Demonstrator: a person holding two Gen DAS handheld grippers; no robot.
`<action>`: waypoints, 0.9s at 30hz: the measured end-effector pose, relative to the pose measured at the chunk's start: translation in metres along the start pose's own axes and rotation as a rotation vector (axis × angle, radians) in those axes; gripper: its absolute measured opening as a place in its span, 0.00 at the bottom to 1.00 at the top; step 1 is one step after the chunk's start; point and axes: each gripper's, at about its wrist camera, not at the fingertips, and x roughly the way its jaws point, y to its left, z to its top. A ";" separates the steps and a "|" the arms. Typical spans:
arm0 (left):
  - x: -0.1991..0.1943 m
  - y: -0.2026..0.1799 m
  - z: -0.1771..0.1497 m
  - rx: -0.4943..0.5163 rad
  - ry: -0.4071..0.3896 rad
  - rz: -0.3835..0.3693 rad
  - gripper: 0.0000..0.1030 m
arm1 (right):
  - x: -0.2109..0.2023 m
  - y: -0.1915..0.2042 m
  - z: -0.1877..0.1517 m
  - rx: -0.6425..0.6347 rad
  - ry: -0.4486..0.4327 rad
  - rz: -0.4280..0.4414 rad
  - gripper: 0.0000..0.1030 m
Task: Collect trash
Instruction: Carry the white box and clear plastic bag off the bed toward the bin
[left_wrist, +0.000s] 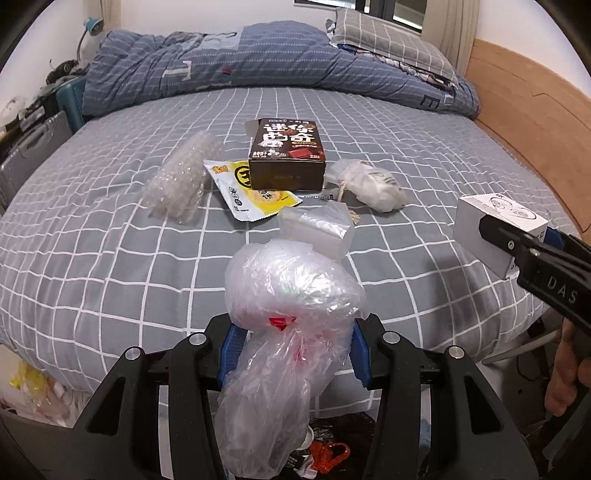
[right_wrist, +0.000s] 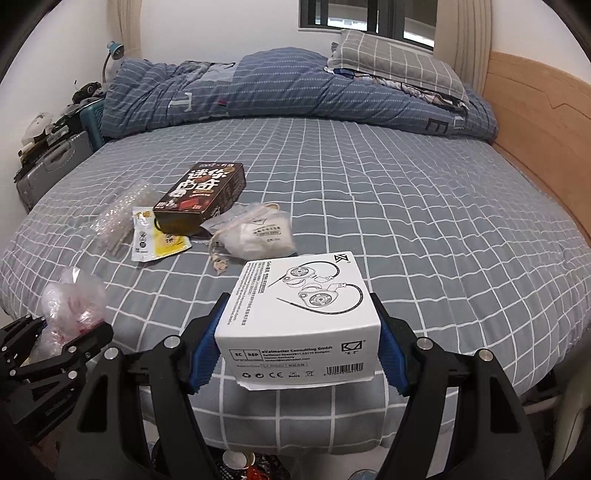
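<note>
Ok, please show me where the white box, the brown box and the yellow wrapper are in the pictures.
white box (right_wrist: 306, 314): right wrist view, middle of its printed top face.
brown box (left_wrist: 286, 155): left wrist view, lower part of its lettered top face.
yellow wrapper (left_wrist: 258, 197): left wrist view, its yellow part below the brown box.

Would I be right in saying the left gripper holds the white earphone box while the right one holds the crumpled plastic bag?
Not quite: they are swapped. The left gripper holds the crumpled plastic bag, per the left wrist view; the right gripper holds the white earphone box.
</note>
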 end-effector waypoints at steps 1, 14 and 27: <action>-0.001 -0.001 0.000 0.000 -0.001 -0.002 0.46 | -0.002 0.001 -0.002 -0.002 0.000 0.002 0.67; -0.008 -0.008 -0.022 0.007 0.019 0.003 0.46 | -0.027 0.006 -0.019 -0.031 -0.015 0.005 0.67; -0.034 -0.001 -0.050 -0.012 0.009 0.001 0.46 | -0.054 0.019 -0.053 -0.057 -0.006 0.006 0.67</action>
